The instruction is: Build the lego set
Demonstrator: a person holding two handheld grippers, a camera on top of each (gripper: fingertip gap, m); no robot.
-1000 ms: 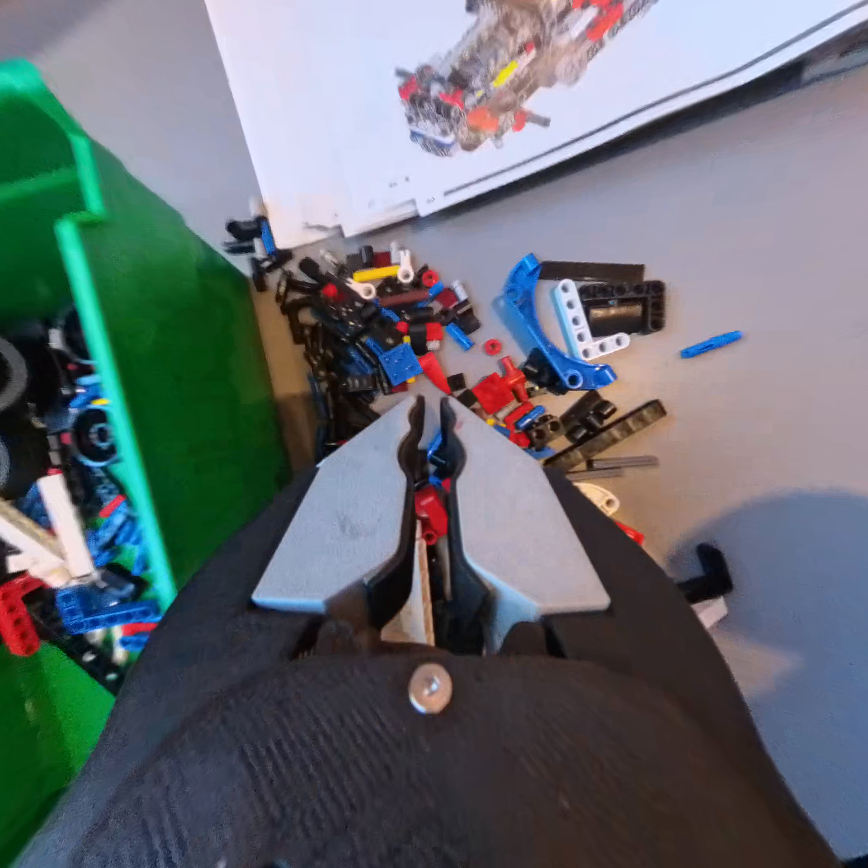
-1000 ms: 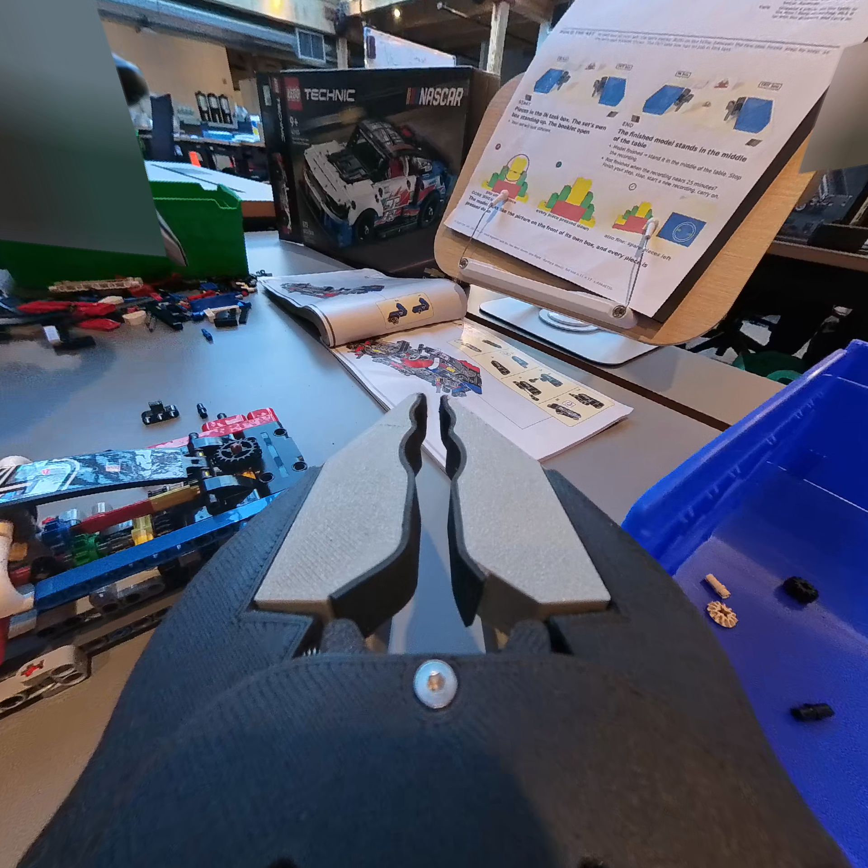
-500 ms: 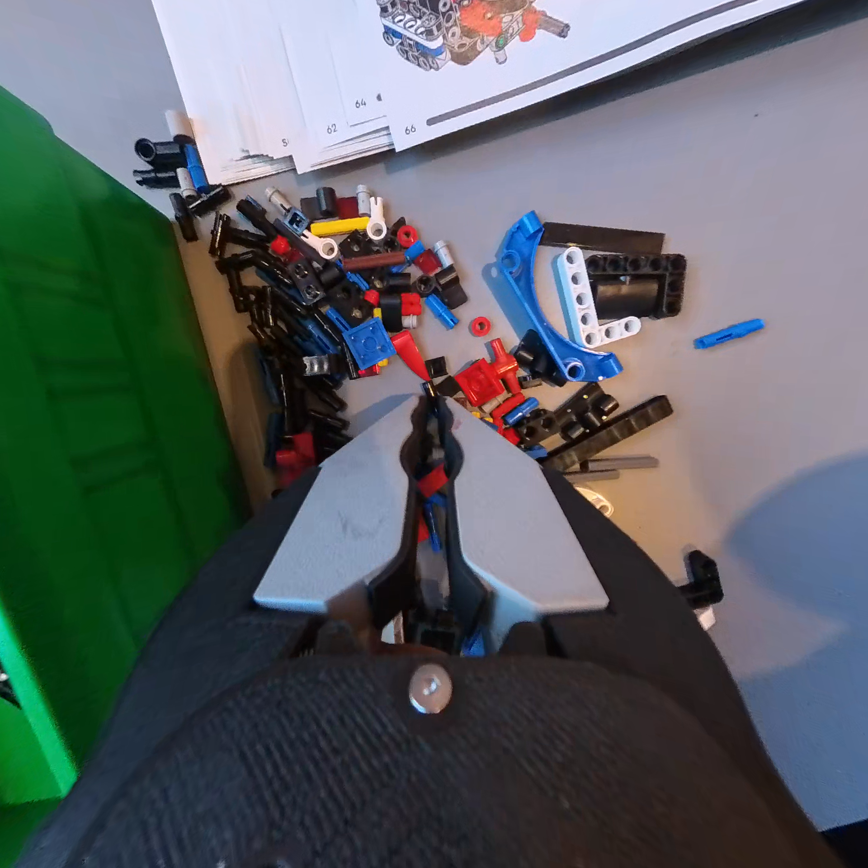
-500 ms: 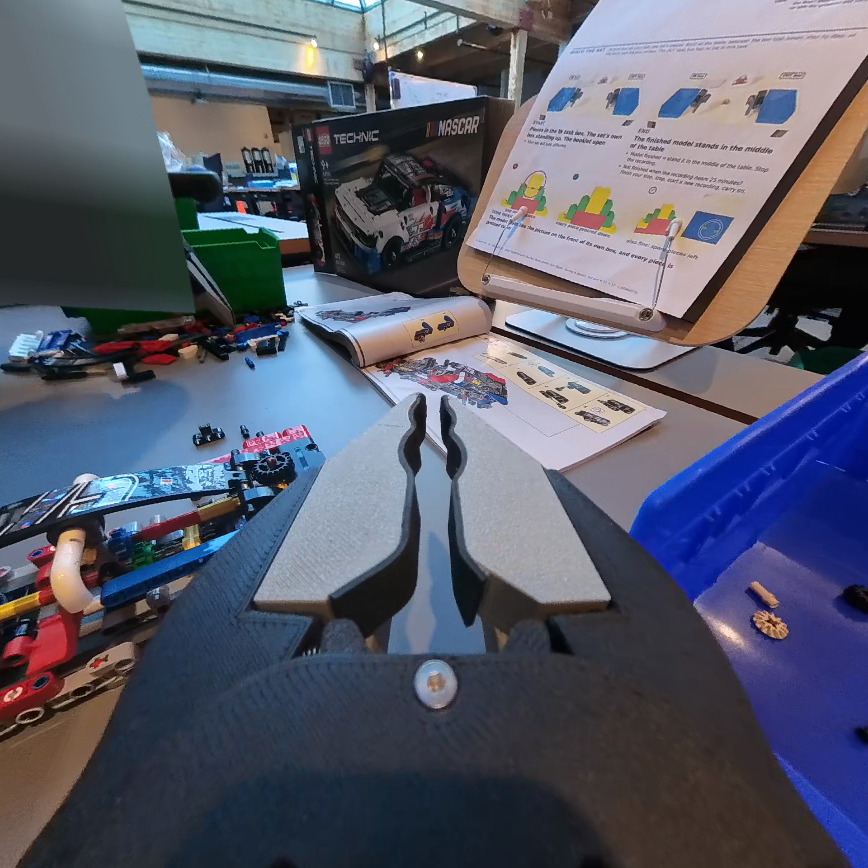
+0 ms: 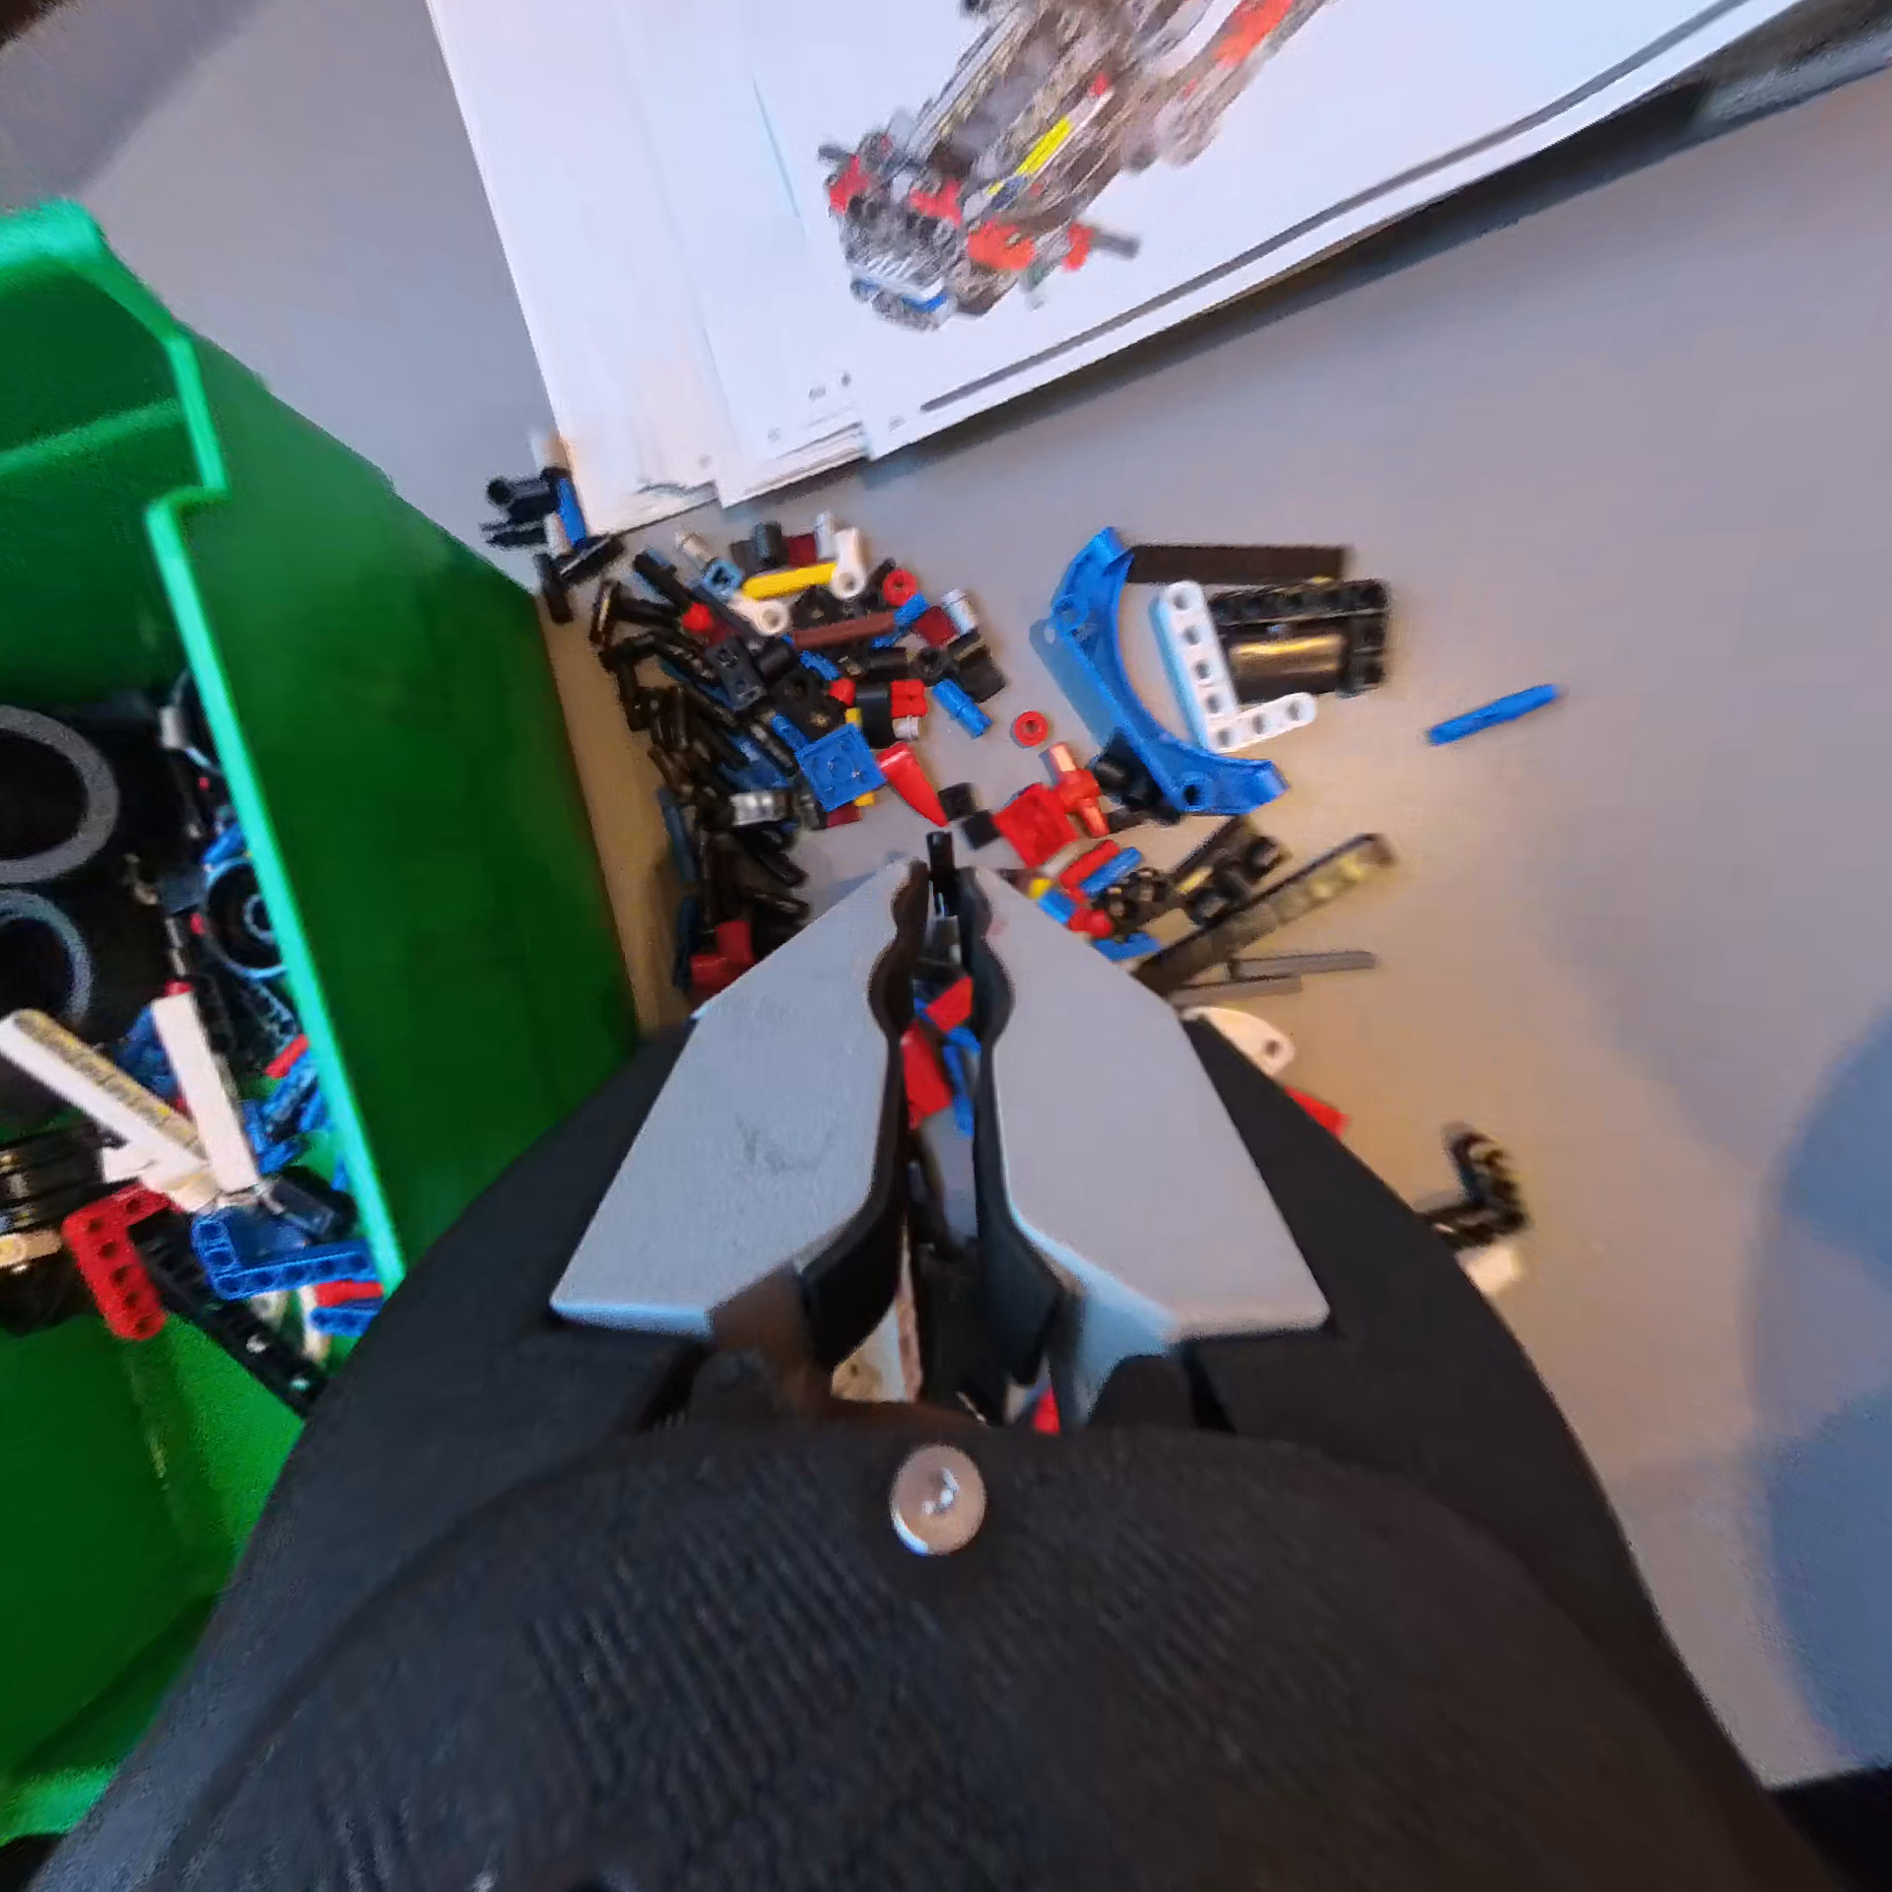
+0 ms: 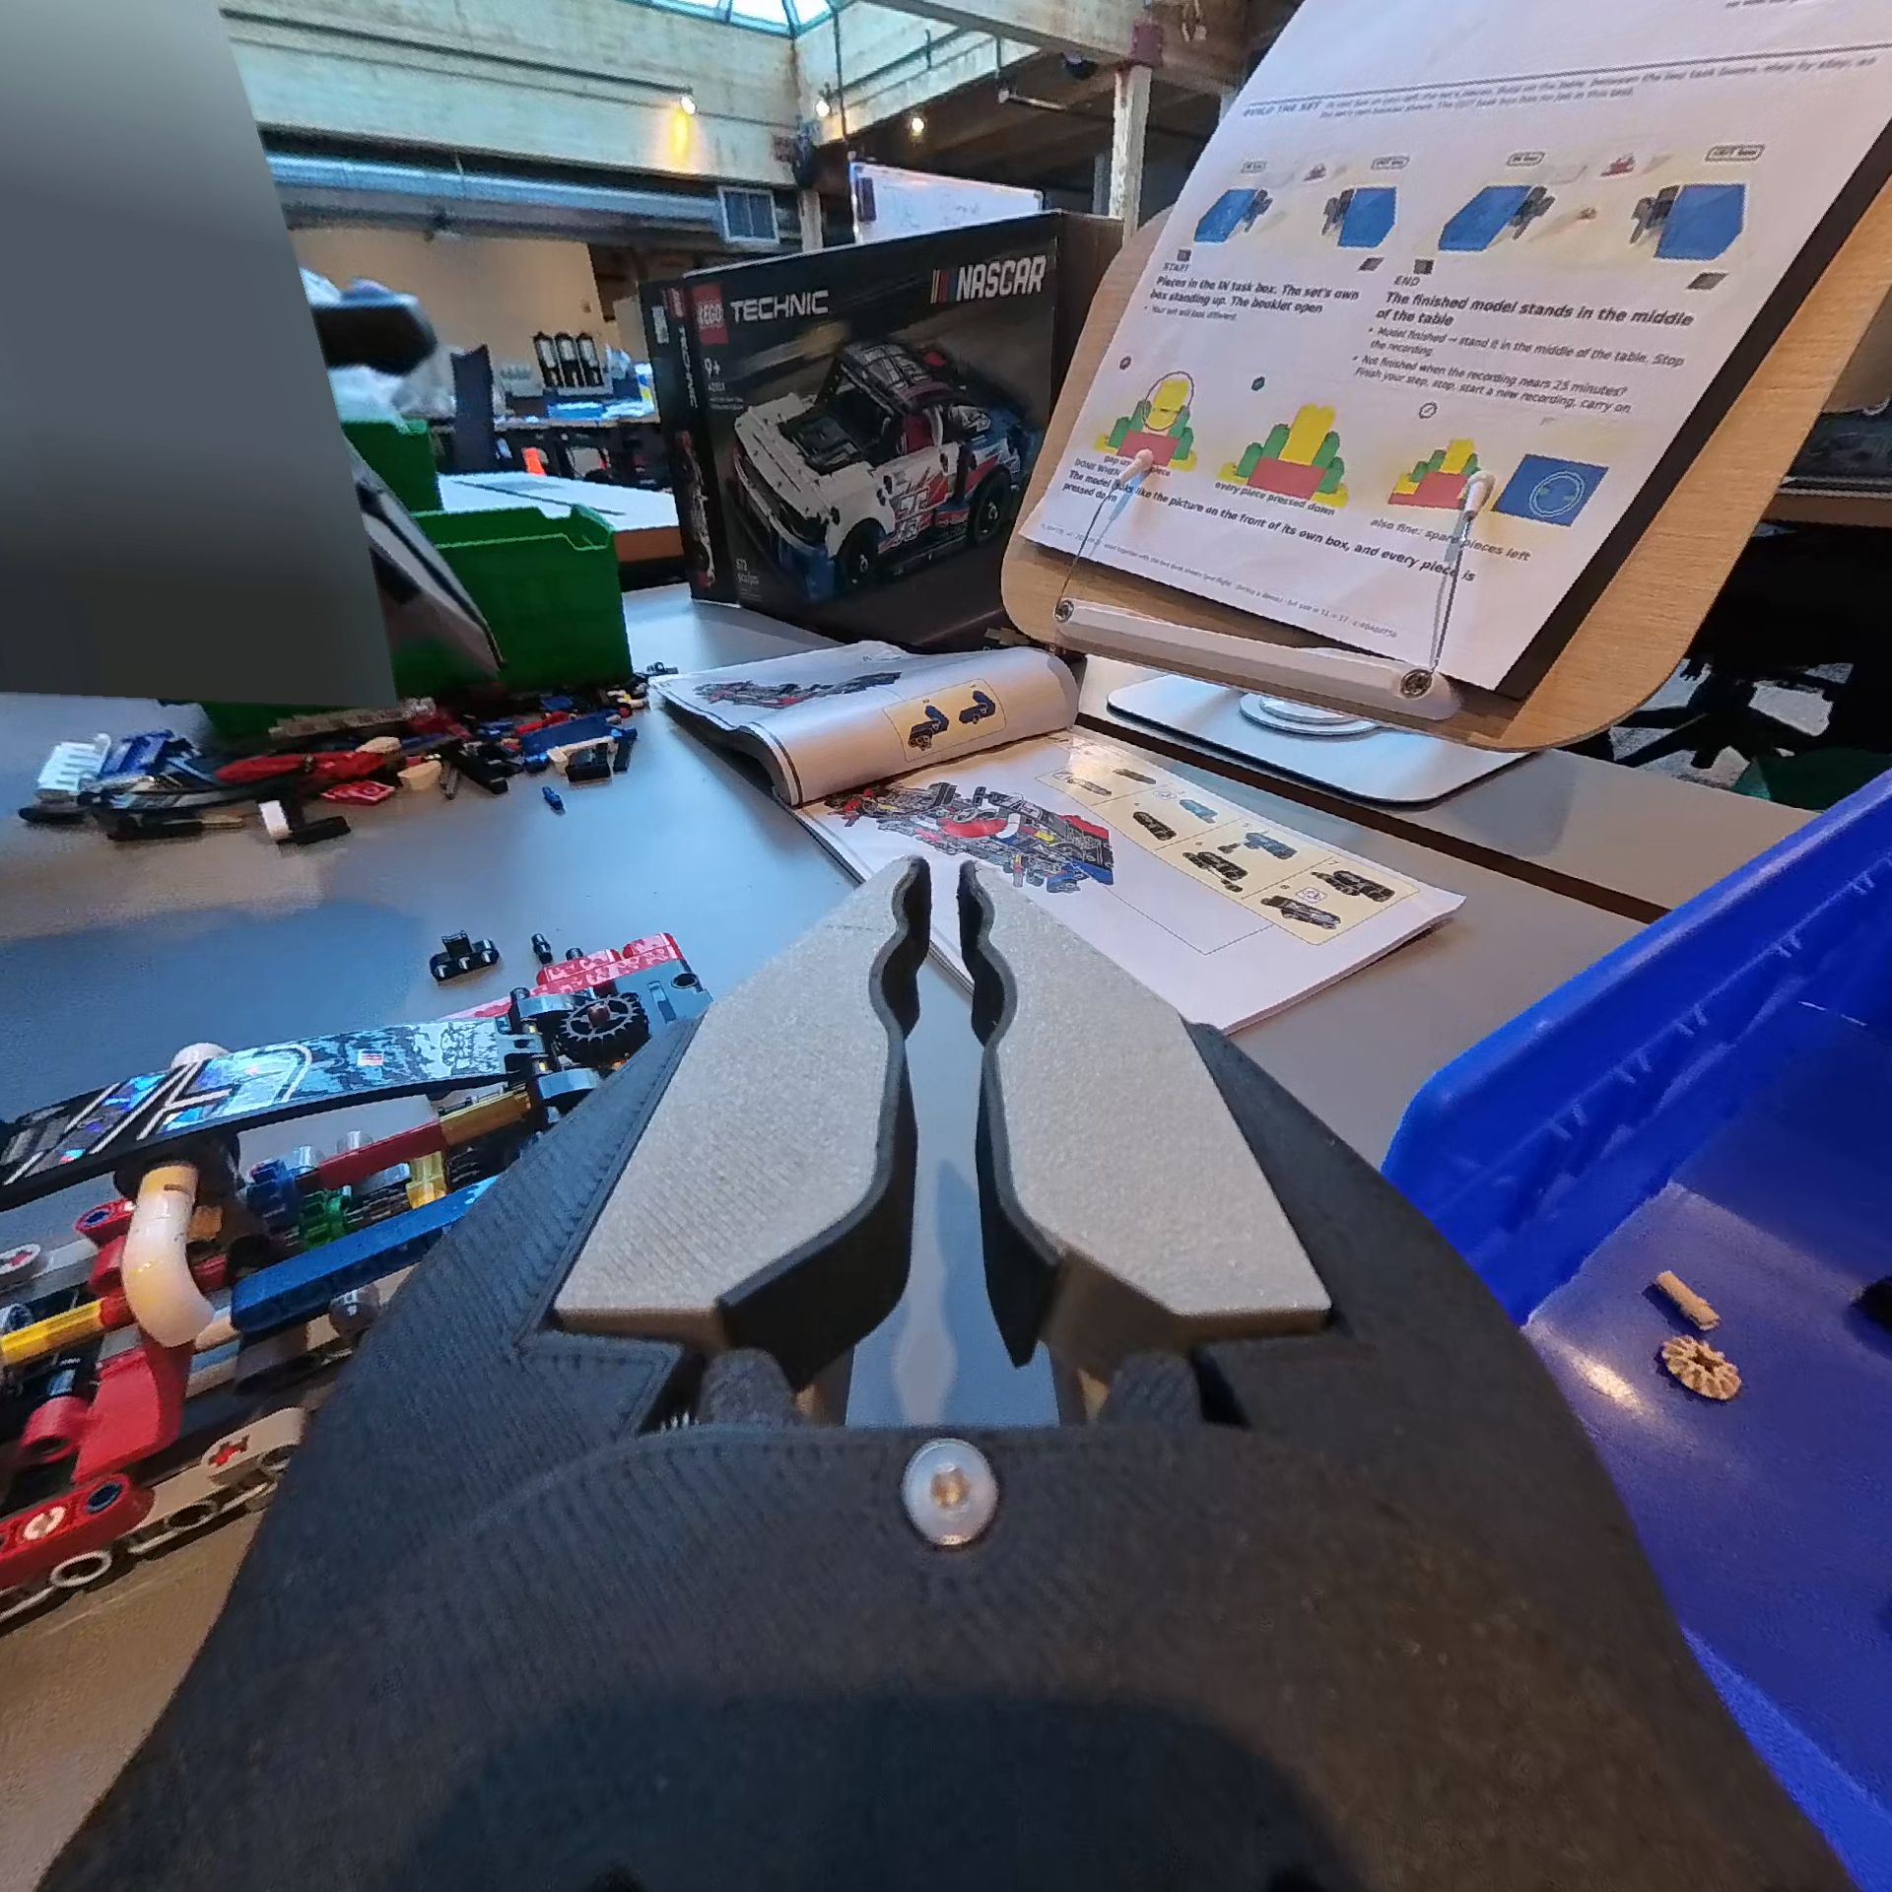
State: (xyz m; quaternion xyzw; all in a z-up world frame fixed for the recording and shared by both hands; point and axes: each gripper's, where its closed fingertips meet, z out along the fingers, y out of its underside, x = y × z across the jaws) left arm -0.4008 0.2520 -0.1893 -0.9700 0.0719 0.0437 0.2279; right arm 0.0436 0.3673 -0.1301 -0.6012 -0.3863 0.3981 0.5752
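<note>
The left gripper [image 5: 940, 878] is pinched on a small black pin [image 5: 938, 858] whose end pokes out past the tips, above the loose Lego pile [image 5: 819, 706] at frame centre – a green bin [image 5: 338, 778] of parts fills the left edge, the instruction booklet [image 5: 1024, 205] the top. The right gripper [image 6: 944, 889] holds nothing, jaws nearly together with a thin gap; the half-built car [image 6: 256, 1157] lies lower left, a blue bin [image 6: 1638, 1075] at right.
</note>
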